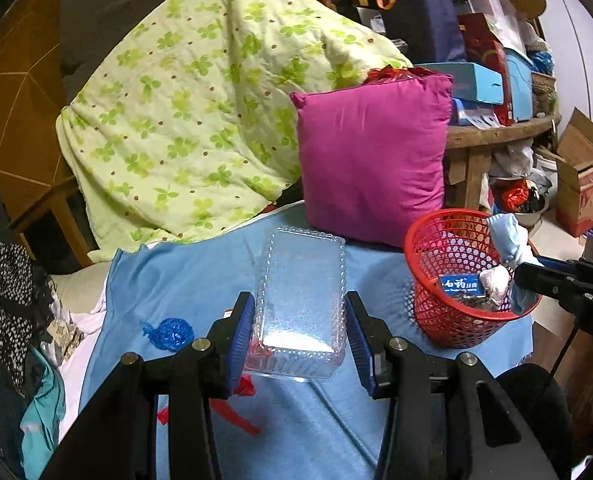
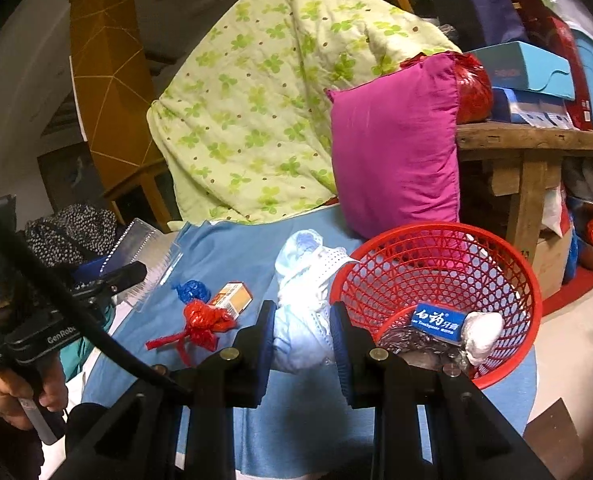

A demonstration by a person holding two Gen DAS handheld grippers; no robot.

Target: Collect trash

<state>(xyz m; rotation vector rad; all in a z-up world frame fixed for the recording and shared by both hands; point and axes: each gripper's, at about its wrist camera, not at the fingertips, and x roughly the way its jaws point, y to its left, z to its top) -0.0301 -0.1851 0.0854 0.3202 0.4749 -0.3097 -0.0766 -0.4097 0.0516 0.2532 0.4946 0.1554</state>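
Trash scattered on a blue cloth [image 1: 200, 276] in front of a magenta cushion [image 1: 372, 160] and a clover-print quilt [image 1: 192, 112]. Clear plastic clamshell box [image 1: 300, 300], rectangular with beaded rims, clamped between the blue pads of the left hand-held gripper [image 1: 300, 334] and raised above the cloth. Crumpled pale blue and white wad [image 2: 304, 312], seemingly soft paper or fabric, pinched in the right hand-held gripper [image 2: 302, 344] just beside the basket rim. Red mesh basket [image 2: 508, 280], round, standing on the cloth at its right edge; inside it a blue toothpaste carton [image 2: 440, 322], a white crumpled ball [image 2: 482, 332] and dark shiny wrappers [image 2: 412, 342]. Loose on the cloth: a knotted blue plastic bag [image 2: 192, 290], a knotted red plastic bag [image 2: 202, 324] and a small orange-and-white carton [image 2: 234, 298], close together. Wooden bench [image 2: 532, 136] behind the basket, stacked with blue and red boxes.
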